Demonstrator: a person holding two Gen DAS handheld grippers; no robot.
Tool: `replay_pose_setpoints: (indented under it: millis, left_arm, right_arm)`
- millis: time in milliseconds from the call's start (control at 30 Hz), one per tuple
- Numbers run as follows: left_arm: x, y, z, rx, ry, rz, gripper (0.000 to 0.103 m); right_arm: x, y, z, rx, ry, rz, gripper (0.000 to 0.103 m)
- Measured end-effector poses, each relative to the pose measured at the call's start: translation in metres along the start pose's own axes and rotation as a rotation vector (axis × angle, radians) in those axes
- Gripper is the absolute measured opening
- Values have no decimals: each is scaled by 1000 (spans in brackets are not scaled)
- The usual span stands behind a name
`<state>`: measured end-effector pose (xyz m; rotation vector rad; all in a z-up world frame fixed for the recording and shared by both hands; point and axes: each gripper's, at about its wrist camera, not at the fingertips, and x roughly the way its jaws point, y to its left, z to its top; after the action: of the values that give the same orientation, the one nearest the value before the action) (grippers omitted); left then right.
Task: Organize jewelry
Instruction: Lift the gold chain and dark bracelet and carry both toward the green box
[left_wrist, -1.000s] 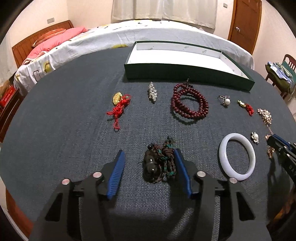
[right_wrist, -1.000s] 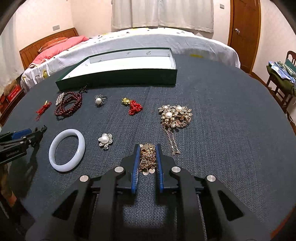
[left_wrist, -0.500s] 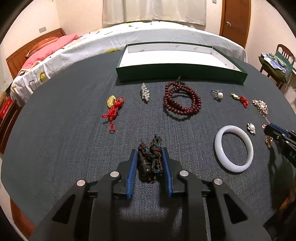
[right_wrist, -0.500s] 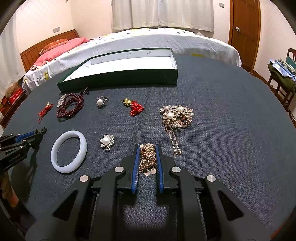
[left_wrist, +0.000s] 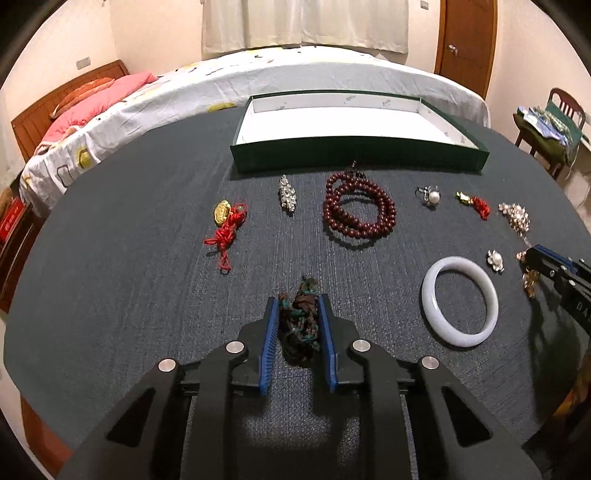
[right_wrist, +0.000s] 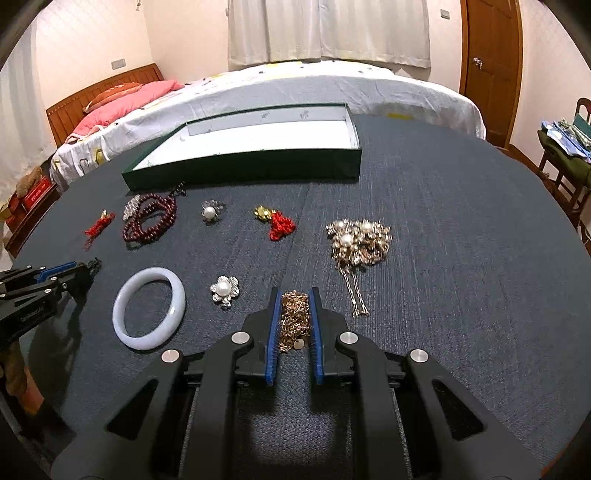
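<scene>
On the dark woven-cloth worktop (left_wrist: 110, 258), the left gripper (left_wrist: 297, 314) has just been closing its ribbed blue jaws onto a knotted brown-and-green cord bundle (left_wrist: 300, 325). The right gripper (right_wrist: 293, 314) pinches a crumpled gold chain (right_wrist: 293, 319). A smooth white ring-shaped bangle (right_wrist: 149, 308) lies between them.
</scene>
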<state>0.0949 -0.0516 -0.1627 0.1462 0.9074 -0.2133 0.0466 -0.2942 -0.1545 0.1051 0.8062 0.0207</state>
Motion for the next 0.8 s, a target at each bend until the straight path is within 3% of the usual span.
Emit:
replay_pose_setpoints:
  millis: [800]
  left_arm:
    - [-18, 9, 9, -26, -51, -30, 14]
  right_arm:
    - [-8, 6, 7, -4, -27, 25, 15]
